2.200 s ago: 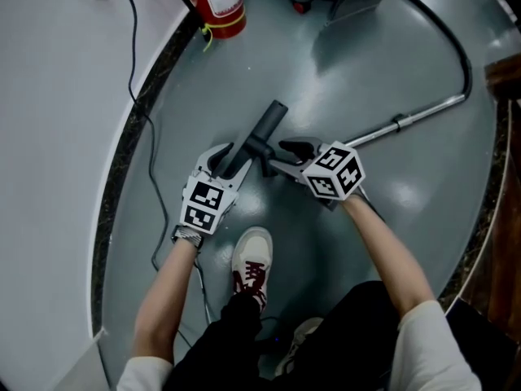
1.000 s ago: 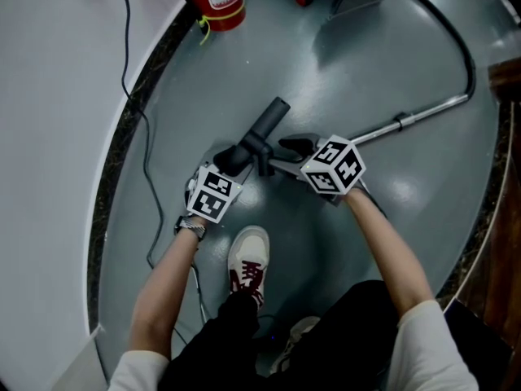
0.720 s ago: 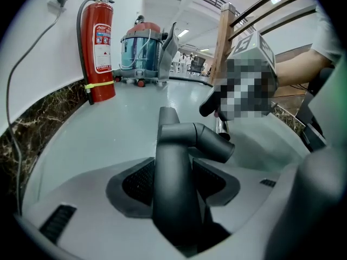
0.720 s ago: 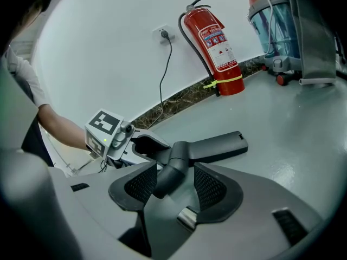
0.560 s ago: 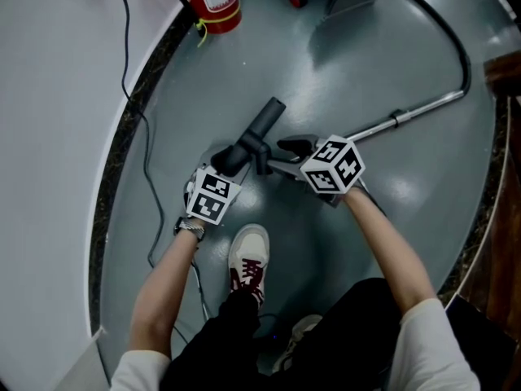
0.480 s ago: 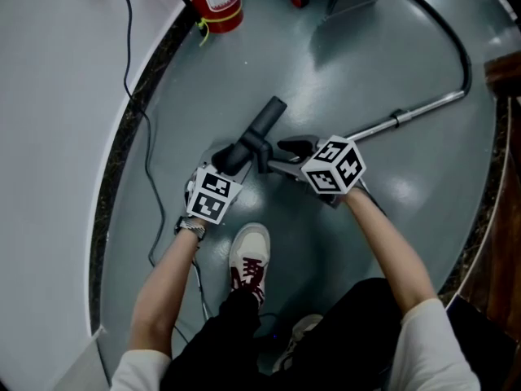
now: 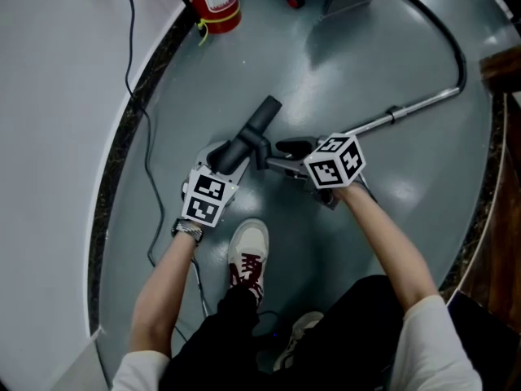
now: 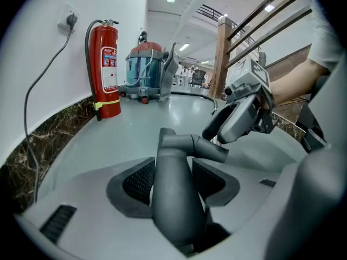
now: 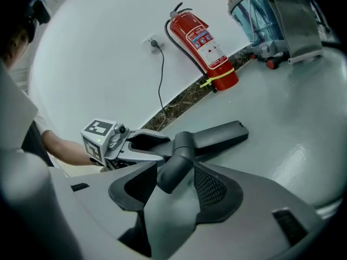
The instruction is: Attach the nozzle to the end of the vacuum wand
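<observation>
The dark grey T-shaped nozzle [image 7: 254,130] hangs just above the floor. My left gripper [image 7: 223,153] is shut on its long bar [image 8: 172,183]. The nozzle's short neck [image 8: 210,149] branches toward my right gripper [image 7: 282,155]. That gripper is shut on the silver vacuum wand [image 7: 383,120] near its end, with the tube [image 9: 157,218] running lengthwise between the jaws. The neck [image 9: 174,167] meets the wand's tip between the right pads; how far it is seated is hidden. Each gripper shows in the other's view: the right [image 8: 238,121], the left [image 9: 133,145].
A red fire extinguisher [image 7: 218,2] stands by the curved white wall. The vacuum canister [image 8: 145,72] sits farther back, its black hose [image 7: 456,39] looping to the wand. A black cable [image 7: 145,137] trails along the floor at left. My shoe [image 7: 248,255] is below the grippers. A wooden railing [image 7: 501,72] stands at right.
My left gripper has risen with the nozzle's bar, and its marker cube has tipped. The right gripper has stayed in place, rolling slightly.
</observation>
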`<state>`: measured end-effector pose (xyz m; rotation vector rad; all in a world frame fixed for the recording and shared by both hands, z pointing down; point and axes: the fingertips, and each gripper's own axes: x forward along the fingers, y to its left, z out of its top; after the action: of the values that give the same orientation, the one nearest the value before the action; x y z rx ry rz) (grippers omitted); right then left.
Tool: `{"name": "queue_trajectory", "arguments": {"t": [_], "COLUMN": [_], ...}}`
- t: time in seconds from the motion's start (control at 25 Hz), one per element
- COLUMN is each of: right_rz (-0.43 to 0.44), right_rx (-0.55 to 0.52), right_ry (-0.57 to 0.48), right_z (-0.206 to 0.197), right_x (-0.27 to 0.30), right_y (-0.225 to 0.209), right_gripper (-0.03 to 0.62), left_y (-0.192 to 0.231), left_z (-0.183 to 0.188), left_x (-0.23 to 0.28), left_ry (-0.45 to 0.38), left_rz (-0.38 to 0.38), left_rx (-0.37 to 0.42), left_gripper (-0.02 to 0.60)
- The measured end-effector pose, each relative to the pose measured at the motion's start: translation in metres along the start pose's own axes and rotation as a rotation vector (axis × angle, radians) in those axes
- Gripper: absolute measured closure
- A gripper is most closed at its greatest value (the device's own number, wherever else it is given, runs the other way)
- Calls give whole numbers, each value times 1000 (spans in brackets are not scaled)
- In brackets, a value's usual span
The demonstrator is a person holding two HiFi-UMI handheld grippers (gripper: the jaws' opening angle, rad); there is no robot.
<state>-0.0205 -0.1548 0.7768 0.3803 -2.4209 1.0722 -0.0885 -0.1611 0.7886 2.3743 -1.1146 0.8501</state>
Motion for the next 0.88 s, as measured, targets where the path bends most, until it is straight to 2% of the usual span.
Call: {"name": "queue_trajectory", "arguments": {"t": [0.32, 0.88], "right_rz": [101, 161], "right_rx": [174, 210], "right_ry": [-72, -24], "right_z": [4, -6], "right_x": [-6, 13], "right_y": [4, 9], "right_gripper": [385, 368], "left_y": [-5, -3], "left_z": [12, 7], "left_x": [-10, -13], "left_ry": [-49, -47], "left_rz": [-17, -39], "left_rx": [-6, -17], "left_gripper": [367, 367]}}
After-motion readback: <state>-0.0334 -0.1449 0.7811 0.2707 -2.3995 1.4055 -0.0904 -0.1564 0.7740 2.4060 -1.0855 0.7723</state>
